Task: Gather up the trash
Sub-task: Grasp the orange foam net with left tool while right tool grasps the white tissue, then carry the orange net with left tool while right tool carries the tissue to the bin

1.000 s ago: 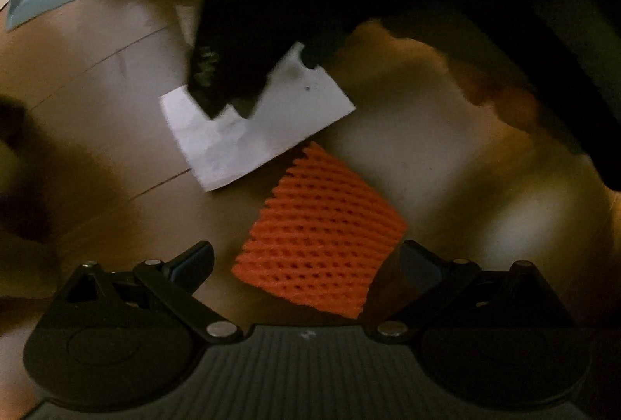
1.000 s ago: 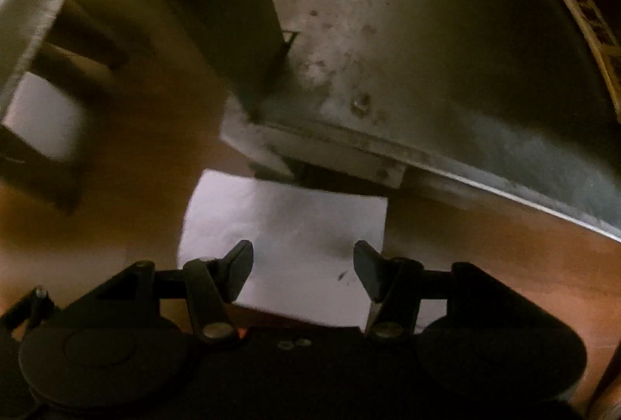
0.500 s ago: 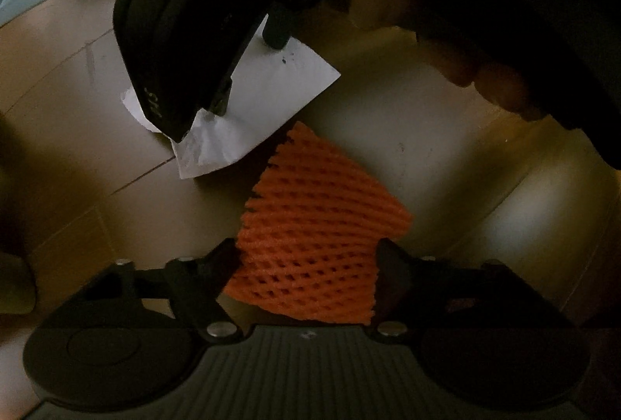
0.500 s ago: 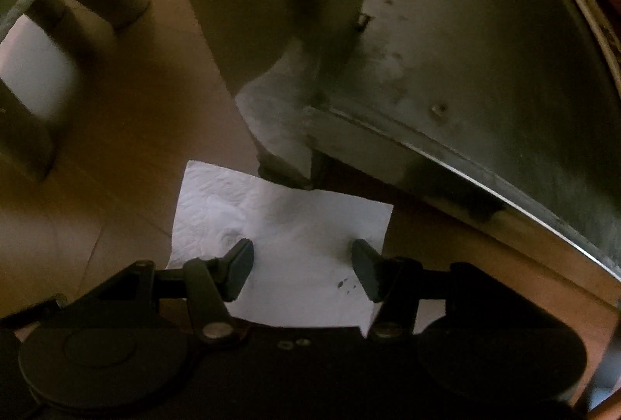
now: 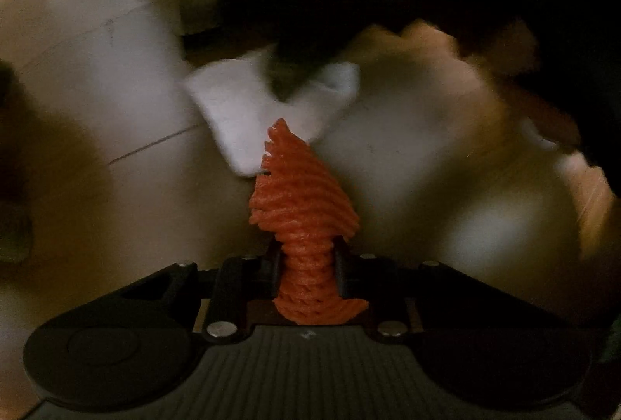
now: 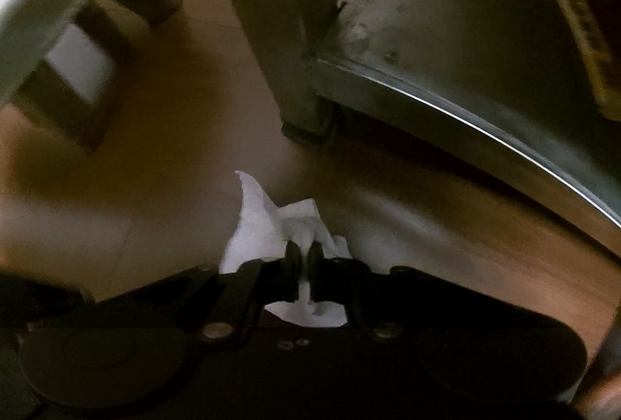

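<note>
Left claw (image 5: pixel 306 266): jaws closing, pads already pressing an orange foam mesh fruit sleeve (image 5: pixel 300 195), bunched to a point above the wooden floor (image 5: pixel 116 101). Right claw (image 6: pixel 304 264): jaws closing, pinching a crumpled white paper tissue (image 6: pixel 264 226) beside a grey metal cabinet (image 6: pixel 446 32).

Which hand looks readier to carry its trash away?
Probably right, narrowly. On the right gripper the fingers are closing almost together on the white tissue, bunched between them. On the left gripper the fingers are closing on the orange foam net, but its bulk sticks out beyond them.
</note>
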Available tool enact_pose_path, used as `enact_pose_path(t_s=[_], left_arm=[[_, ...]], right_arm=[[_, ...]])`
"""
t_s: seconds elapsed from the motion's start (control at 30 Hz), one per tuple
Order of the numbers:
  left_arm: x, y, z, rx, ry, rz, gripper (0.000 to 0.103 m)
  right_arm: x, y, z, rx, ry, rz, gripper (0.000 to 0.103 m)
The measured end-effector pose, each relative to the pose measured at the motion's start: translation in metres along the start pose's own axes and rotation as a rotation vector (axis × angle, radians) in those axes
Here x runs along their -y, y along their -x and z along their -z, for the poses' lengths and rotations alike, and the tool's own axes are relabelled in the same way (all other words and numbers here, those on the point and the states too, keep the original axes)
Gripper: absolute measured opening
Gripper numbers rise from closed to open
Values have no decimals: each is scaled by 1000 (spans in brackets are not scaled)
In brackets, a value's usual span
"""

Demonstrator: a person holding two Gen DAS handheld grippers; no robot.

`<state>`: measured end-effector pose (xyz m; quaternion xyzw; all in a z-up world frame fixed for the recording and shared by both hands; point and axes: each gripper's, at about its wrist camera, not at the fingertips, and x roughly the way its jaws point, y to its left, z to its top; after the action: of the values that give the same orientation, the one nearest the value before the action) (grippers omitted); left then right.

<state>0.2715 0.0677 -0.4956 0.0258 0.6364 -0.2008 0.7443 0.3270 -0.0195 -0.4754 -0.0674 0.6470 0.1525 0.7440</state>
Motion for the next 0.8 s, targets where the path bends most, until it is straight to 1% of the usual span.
enact_pose_path(t_s=[0.07, 0.13, 0.23, 0.33, 0.47, 0.57, 0.63, 0.7, 0.8], left_arm=[[-3, 25, 5, 15, 7, 5, 25], [-2, 50, 5, 42, -9, 3, 25], [0, 98, -1, 99, -13, -9, 25], [7, 148, -12, 162, -21, -24, 25], [26, 219, -24, 251, -44, -69, 25], [40, 271, -29, 307, -36, -100, 25], [48, 297, -29, 339, -18, -111, 25], [62, 330, -24, 383, 5, -119, 25], [84, 366, -20, 441, 15, -134, 25]], right_arm=[[5, 26, 8, 15, 2, -10, 4], [6, 52, 16, 32, 7, -6, 4], [6, 102, 29, 84, -7, -6, 4], [6, 161, 36, 155, -14, -15, 4], [-2, 238, 38, 260, -21, -40, 4], [-6, 296, 45, 345, -23, -62, 4], [-9, 334, 53, 397, -25, -72, 4], [-11, 363, 64, 448, -28, -84, 4], [-13, 402, 77, 515, -25, -97, 4]])
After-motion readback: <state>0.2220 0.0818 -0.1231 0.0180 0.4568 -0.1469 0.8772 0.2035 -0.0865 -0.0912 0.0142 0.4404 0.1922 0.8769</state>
